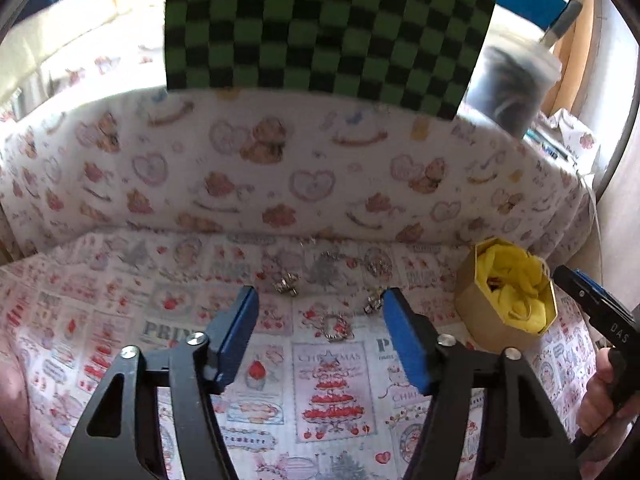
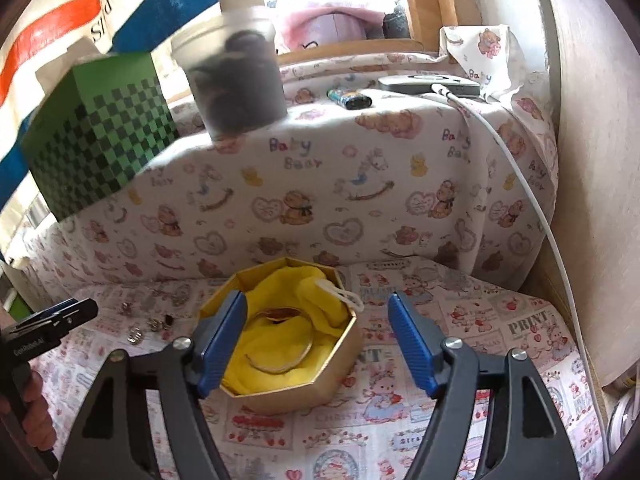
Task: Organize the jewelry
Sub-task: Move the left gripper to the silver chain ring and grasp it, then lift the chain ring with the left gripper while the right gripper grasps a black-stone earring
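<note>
A tabletop [image 1: 328,392] covered in Christmas-print paper, a teddy-bear cloth [image 2: 320,200] rising at the far side. Left gripper [image 1: 320,316] hovers with jaws wide apart, nothing between them, over a small silver ring [image 1: 334,326]. More small silver pieces [image 1: 286,282] lie scattered farther back, too blurred to name. On the right, the gold box [image 2: 304,392] lined with yellow cloth [image 2: 288,344] holds a gold bangle [image 2: 280,344], partly sunk in folds. Right gripper [image 2: 318,336] is open too, left finger hiding the box's near-left corner. A green checkered box [image 2: 100,140] sits up on the ledge.
</note>
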### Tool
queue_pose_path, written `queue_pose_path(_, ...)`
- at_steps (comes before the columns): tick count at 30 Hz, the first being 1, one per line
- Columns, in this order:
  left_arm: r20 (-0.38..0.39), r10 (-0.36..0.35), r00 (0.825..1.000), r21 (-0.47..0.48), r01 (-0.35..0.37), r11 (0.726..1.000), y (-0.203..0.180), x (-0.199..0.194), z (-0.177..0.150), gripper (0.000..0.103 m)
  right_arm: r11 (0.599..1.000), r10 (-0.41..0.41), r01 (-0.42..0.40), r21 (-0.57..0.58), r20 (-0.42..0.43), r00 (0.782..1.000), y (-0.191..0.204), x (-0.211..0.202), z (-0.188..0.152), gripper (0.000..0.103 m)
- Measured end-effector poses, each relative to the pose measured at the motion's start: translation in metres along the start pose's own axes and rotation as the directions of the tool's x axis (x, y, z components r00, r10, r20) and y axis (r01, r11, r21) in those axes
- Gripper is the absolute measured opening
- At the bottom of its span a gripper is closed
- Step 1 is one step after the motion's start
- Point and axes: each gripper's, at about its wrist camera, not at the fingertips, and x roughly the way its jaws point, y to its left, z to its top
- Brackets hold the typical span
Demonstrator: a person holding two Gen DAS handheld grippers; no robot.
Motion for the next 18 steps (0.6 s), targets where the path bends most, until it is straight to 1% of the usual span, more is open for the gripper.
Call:
queue_pose_path(2, -0.026, -0.001, 1.0, 0.013, 0.001, 1.0, -0.002, 0.007, -0.003, 0.053, 1.0, -0.004, 0.004, -0.002, -0.008, 1.0, 0.001, 0.002, -0.002, 0.071)
queue_pose_path(3, -0.041, -0.002, 0.999, 0.02, 0.003, 1.0, -0.004, 0.01, -0.004, 0.043, 1.0, -0.004, 0.004, -0.007, -0.011, 1.0, 0.002, 0.002, -0.002, 0.071)
queue_pose_path(4, -0.056, -0.008, 0.998, 0.023, 0.009, 1.0, -0.006, 0.014, -0.006, 0.037, 1.0, -0.005, 0.005, -0.012, -0.011, 1.0, 0.003, 0.002, -0.002, 0.071)
queue_pose_path(9, -0.103, 0.009, 0.995, 0.033, -0.006, 0.999, -0.01, 0.032, -0.009, 0.034, 0.999, -0.01, 0.01, -0.037, -0.002, 1.0, 0.009, -0.001, -0.003, 0.071)
queue_pose_path(14, -0.149, 0.001, 0.989, 0.029, 0.004, 1.0, -0.009, 0.051, -0.011, 0.03, 0.999, -0.002, 0.001, -0.036, -0.017, 1.0, 0.009, 0.002, -0.003, 0.071)
queue_pose_path(15, -0.136, 0.015, 0.991, 0.042, -0.01, 0.999, -0.011, 0.051, -0.011, 0.027, 0.999, -0.005, 0.004, -0.038, -0.018, 1.0, 0.01, 0.003, -0.003, 0.071)
queue_pose_path(16, -0.138, 0.025, 0.99, 0.057, -0.018, 0.998, -0.013, 0.052, -0.011, 0.02, 0.999, -0.01, 0.009, -0.038, -0.017, 1.0, 0.01, 0.002, -0.003, 0.071)
queue_pose_path(18, -0.127, 0.021, 0.992, 0.064, -0.013, 0.998, -0.015, 0.054, -0.012, 0.018, 0.999, -0.006, 0.006, -0.038, -0.016, 1.0, 0.01, 0.001, -0.003, 0.071)
